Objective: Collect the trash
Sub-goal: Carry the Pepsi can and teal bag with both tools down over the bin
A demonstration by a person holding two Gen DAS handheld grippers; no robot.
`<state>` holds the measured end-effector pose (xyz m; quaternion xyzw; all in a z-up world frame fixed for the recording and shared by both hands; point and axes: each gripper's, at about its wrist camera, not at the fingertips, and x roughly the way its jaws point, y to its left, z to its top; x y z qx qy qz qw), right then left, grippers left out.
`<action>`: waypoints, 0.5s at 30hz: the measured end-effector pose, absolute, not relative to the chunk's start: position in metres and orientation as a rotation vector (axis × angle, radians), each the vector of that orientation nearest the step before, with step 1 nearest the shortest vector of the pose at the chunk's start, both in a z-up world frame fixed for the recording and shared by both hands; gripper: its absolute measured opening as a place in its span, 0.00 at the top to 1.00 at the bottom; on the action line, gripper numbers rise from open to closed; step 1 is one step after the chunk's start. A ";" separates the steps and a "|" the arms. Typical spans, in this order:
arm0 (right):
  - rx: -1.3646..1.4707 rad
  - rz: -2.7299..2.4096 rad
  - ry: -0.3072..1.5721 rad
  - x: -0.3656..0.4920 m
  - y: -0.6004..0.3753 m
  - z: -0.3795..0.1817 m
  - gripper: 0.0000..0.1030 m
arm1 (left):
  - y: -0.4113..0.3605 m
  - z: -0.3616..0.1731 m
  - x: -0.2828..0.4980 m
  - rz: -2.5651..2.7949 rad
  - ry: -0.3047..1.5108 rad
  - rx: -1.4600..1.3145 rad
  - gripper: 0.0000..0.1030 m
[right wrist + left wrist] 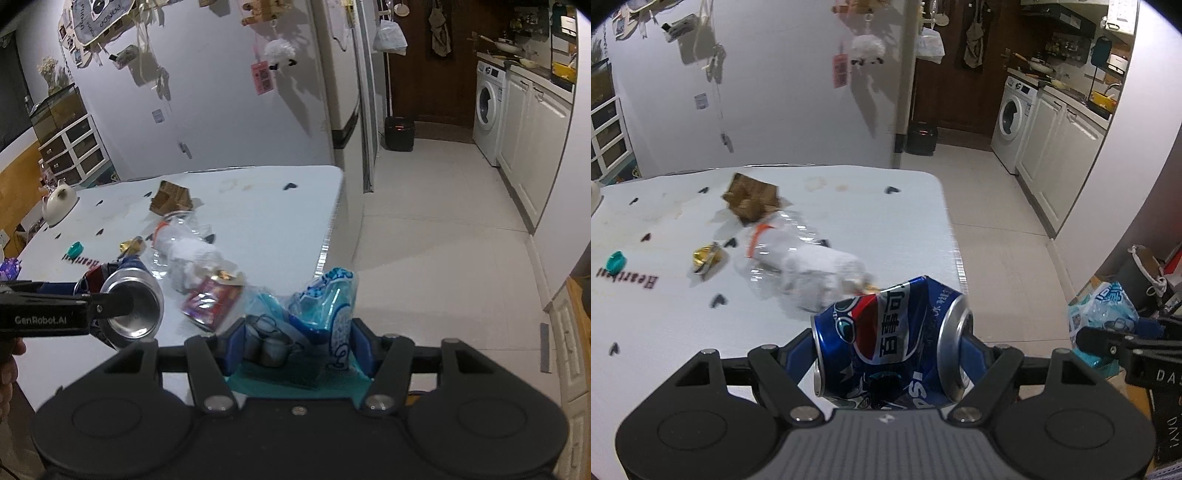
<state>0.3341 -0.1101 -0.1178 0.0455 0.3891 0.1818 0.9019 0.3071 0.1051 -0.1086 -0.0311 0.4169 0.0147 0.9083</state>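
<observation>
I had the left gripper [892, 354] clamped end to end on a crushed blue aluminium cola can [886, 343], one pad against its base and the other against its silver top rim, the can lying sideways across the jaws above the near right corner of the white worktop [849, 206]. The right gripper [295, 345] had its jaws closed on a crumpled blue-and-clear plastic snack bag [325, 314], held just past the worktop's right edge, over the pale tiled floor [443, 240].

Plenty was left on the worktop: a clear plastic bottle stuffed with white tissue [798, 258], a torn brown cardboard piece [751, 195] at its far end, a gold foil wrapper [707, 254] to its left, a small teal bottle cap [616, 261] further left, and a red wrapper [212, 302] near the can in the right wrist view.

My judgement was that both loads were in transit to a bin (which neither camera showed). To do this carry well I would have kept both grips steady, since the can was dented and held only by its ends, so any twist might let it pivot out. The bag was soft and could slide through, so I'd have avoided swinging it, kept the two grippers apart, and released only once above the bin.
</observation>
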 end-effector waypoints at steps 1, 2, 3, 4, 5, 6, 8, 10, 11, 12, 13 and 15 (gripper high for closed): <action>0.095 0.376 0.806 0.335 -0.120 -0.119 0.42 | 0.096 -0.110 0.308 0.027 0.860 -0.065 0.23; 0.094 0.374 0.808 0.335 -0.130 -0.120 0.42 | 0.086 -0.111 0.310 0.024 0.860 -0.067 0.23; 0.092 0.373 0.809 0.335 -0.140 -0.121 0.42 | 0.076 -0.112 0.311 0.019 0.861 -0.069 0.23; 0.091 0.370 0.810 0.336 -0.151 -0.123 0.42 | 0.066 -0.114 0.313 0.015 0.863 -0.070 0.23; 0.090 0.367 0.811 0.337 -0.159 -0.125 0.42 | 0.055 -0.116 0.314 0.011 0.866 -0.070 0.23; 0.089 0.363 0.814 0.337 -0.168 -0.127 0.42 | 0.047 -0.118 0.316 0.009 0.870 -0.070 0.23; 0.088 0.352 0.819 0.339 -0.188 -0.132 0.42 | 0.027 -0.122 0.318 0.001 0.879 -0.068 0.23; 0.087 0.343 0.824 0.339 -0.207 -0.136 0.42 | 0.008 -0.127 0.320 -0.006 0.885 -0.065 0.23; 0.087 0.341 0.826 0.338 -0.215 -0.139 0.42 | 0.000 -0.131 0.321 -0.009 0.887 -0.064 0.23; 0.087 0.338 0.828 0.338 -0.224 -0.142 0.42 | -0.009 -0.135 0.322 -0.012 0.893 -0.063 0.23; 0.086 0.334 0.833 0.339 -0.233 -0.147 0.42 | -0.017 -0.139 0.323 -0.015 0.898 -0.064 0.23; 0.087 0.328 0.844 0.340 -0.249 -0.155 0.42 | -0.031 -0.150 0.326 -0.023 0.913 -0.067 0.23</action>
